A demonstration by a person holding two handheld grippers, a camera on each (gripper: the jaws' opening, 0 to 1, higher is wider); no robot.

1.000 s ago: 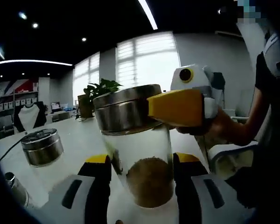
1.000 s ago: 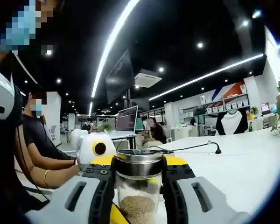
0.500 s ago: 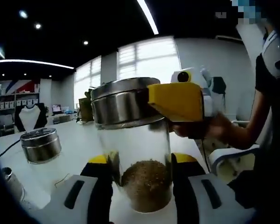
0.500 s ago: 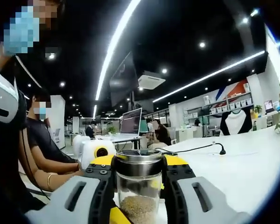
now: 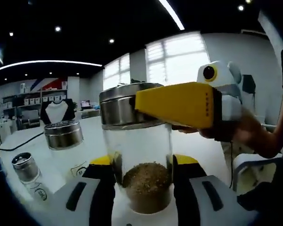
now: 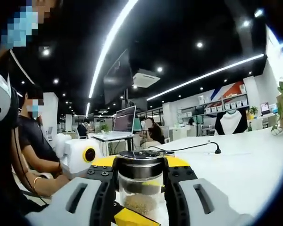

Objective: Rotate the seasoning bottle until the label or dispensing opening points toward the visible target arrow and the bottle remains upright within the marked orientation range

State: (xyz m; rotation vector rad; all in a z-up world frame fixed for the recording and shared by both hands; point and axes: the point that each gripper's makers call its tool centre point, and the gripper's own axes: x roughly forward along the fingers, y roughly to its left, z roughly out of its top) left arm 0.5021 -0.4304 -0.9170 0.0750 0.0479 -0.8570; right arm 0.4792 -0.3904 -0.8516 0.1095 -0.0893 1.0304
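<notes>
White table (image 5: 85,136): work surface; no target arrow or orientation marks discernible on it.
Seasoning bottle (image 5: 137,150): upright, glass body, steel lid, brown granules in lower part. Sits between both grippers.
Right gripper (image 6: 140,172): jaws clenched on bottle's lid (image 6: 141,159).
Left gripper (image 5: 142,174): jaws flank glass body, apparently clamped against it.
Two spare shaker jars (image 5: 63,141) on table, well apart.
Progress: bottle secured, upright. Label direction unreadable; alignment unconfirmed. Remaining, by judgement: twist, verify heading, release.
</notes>
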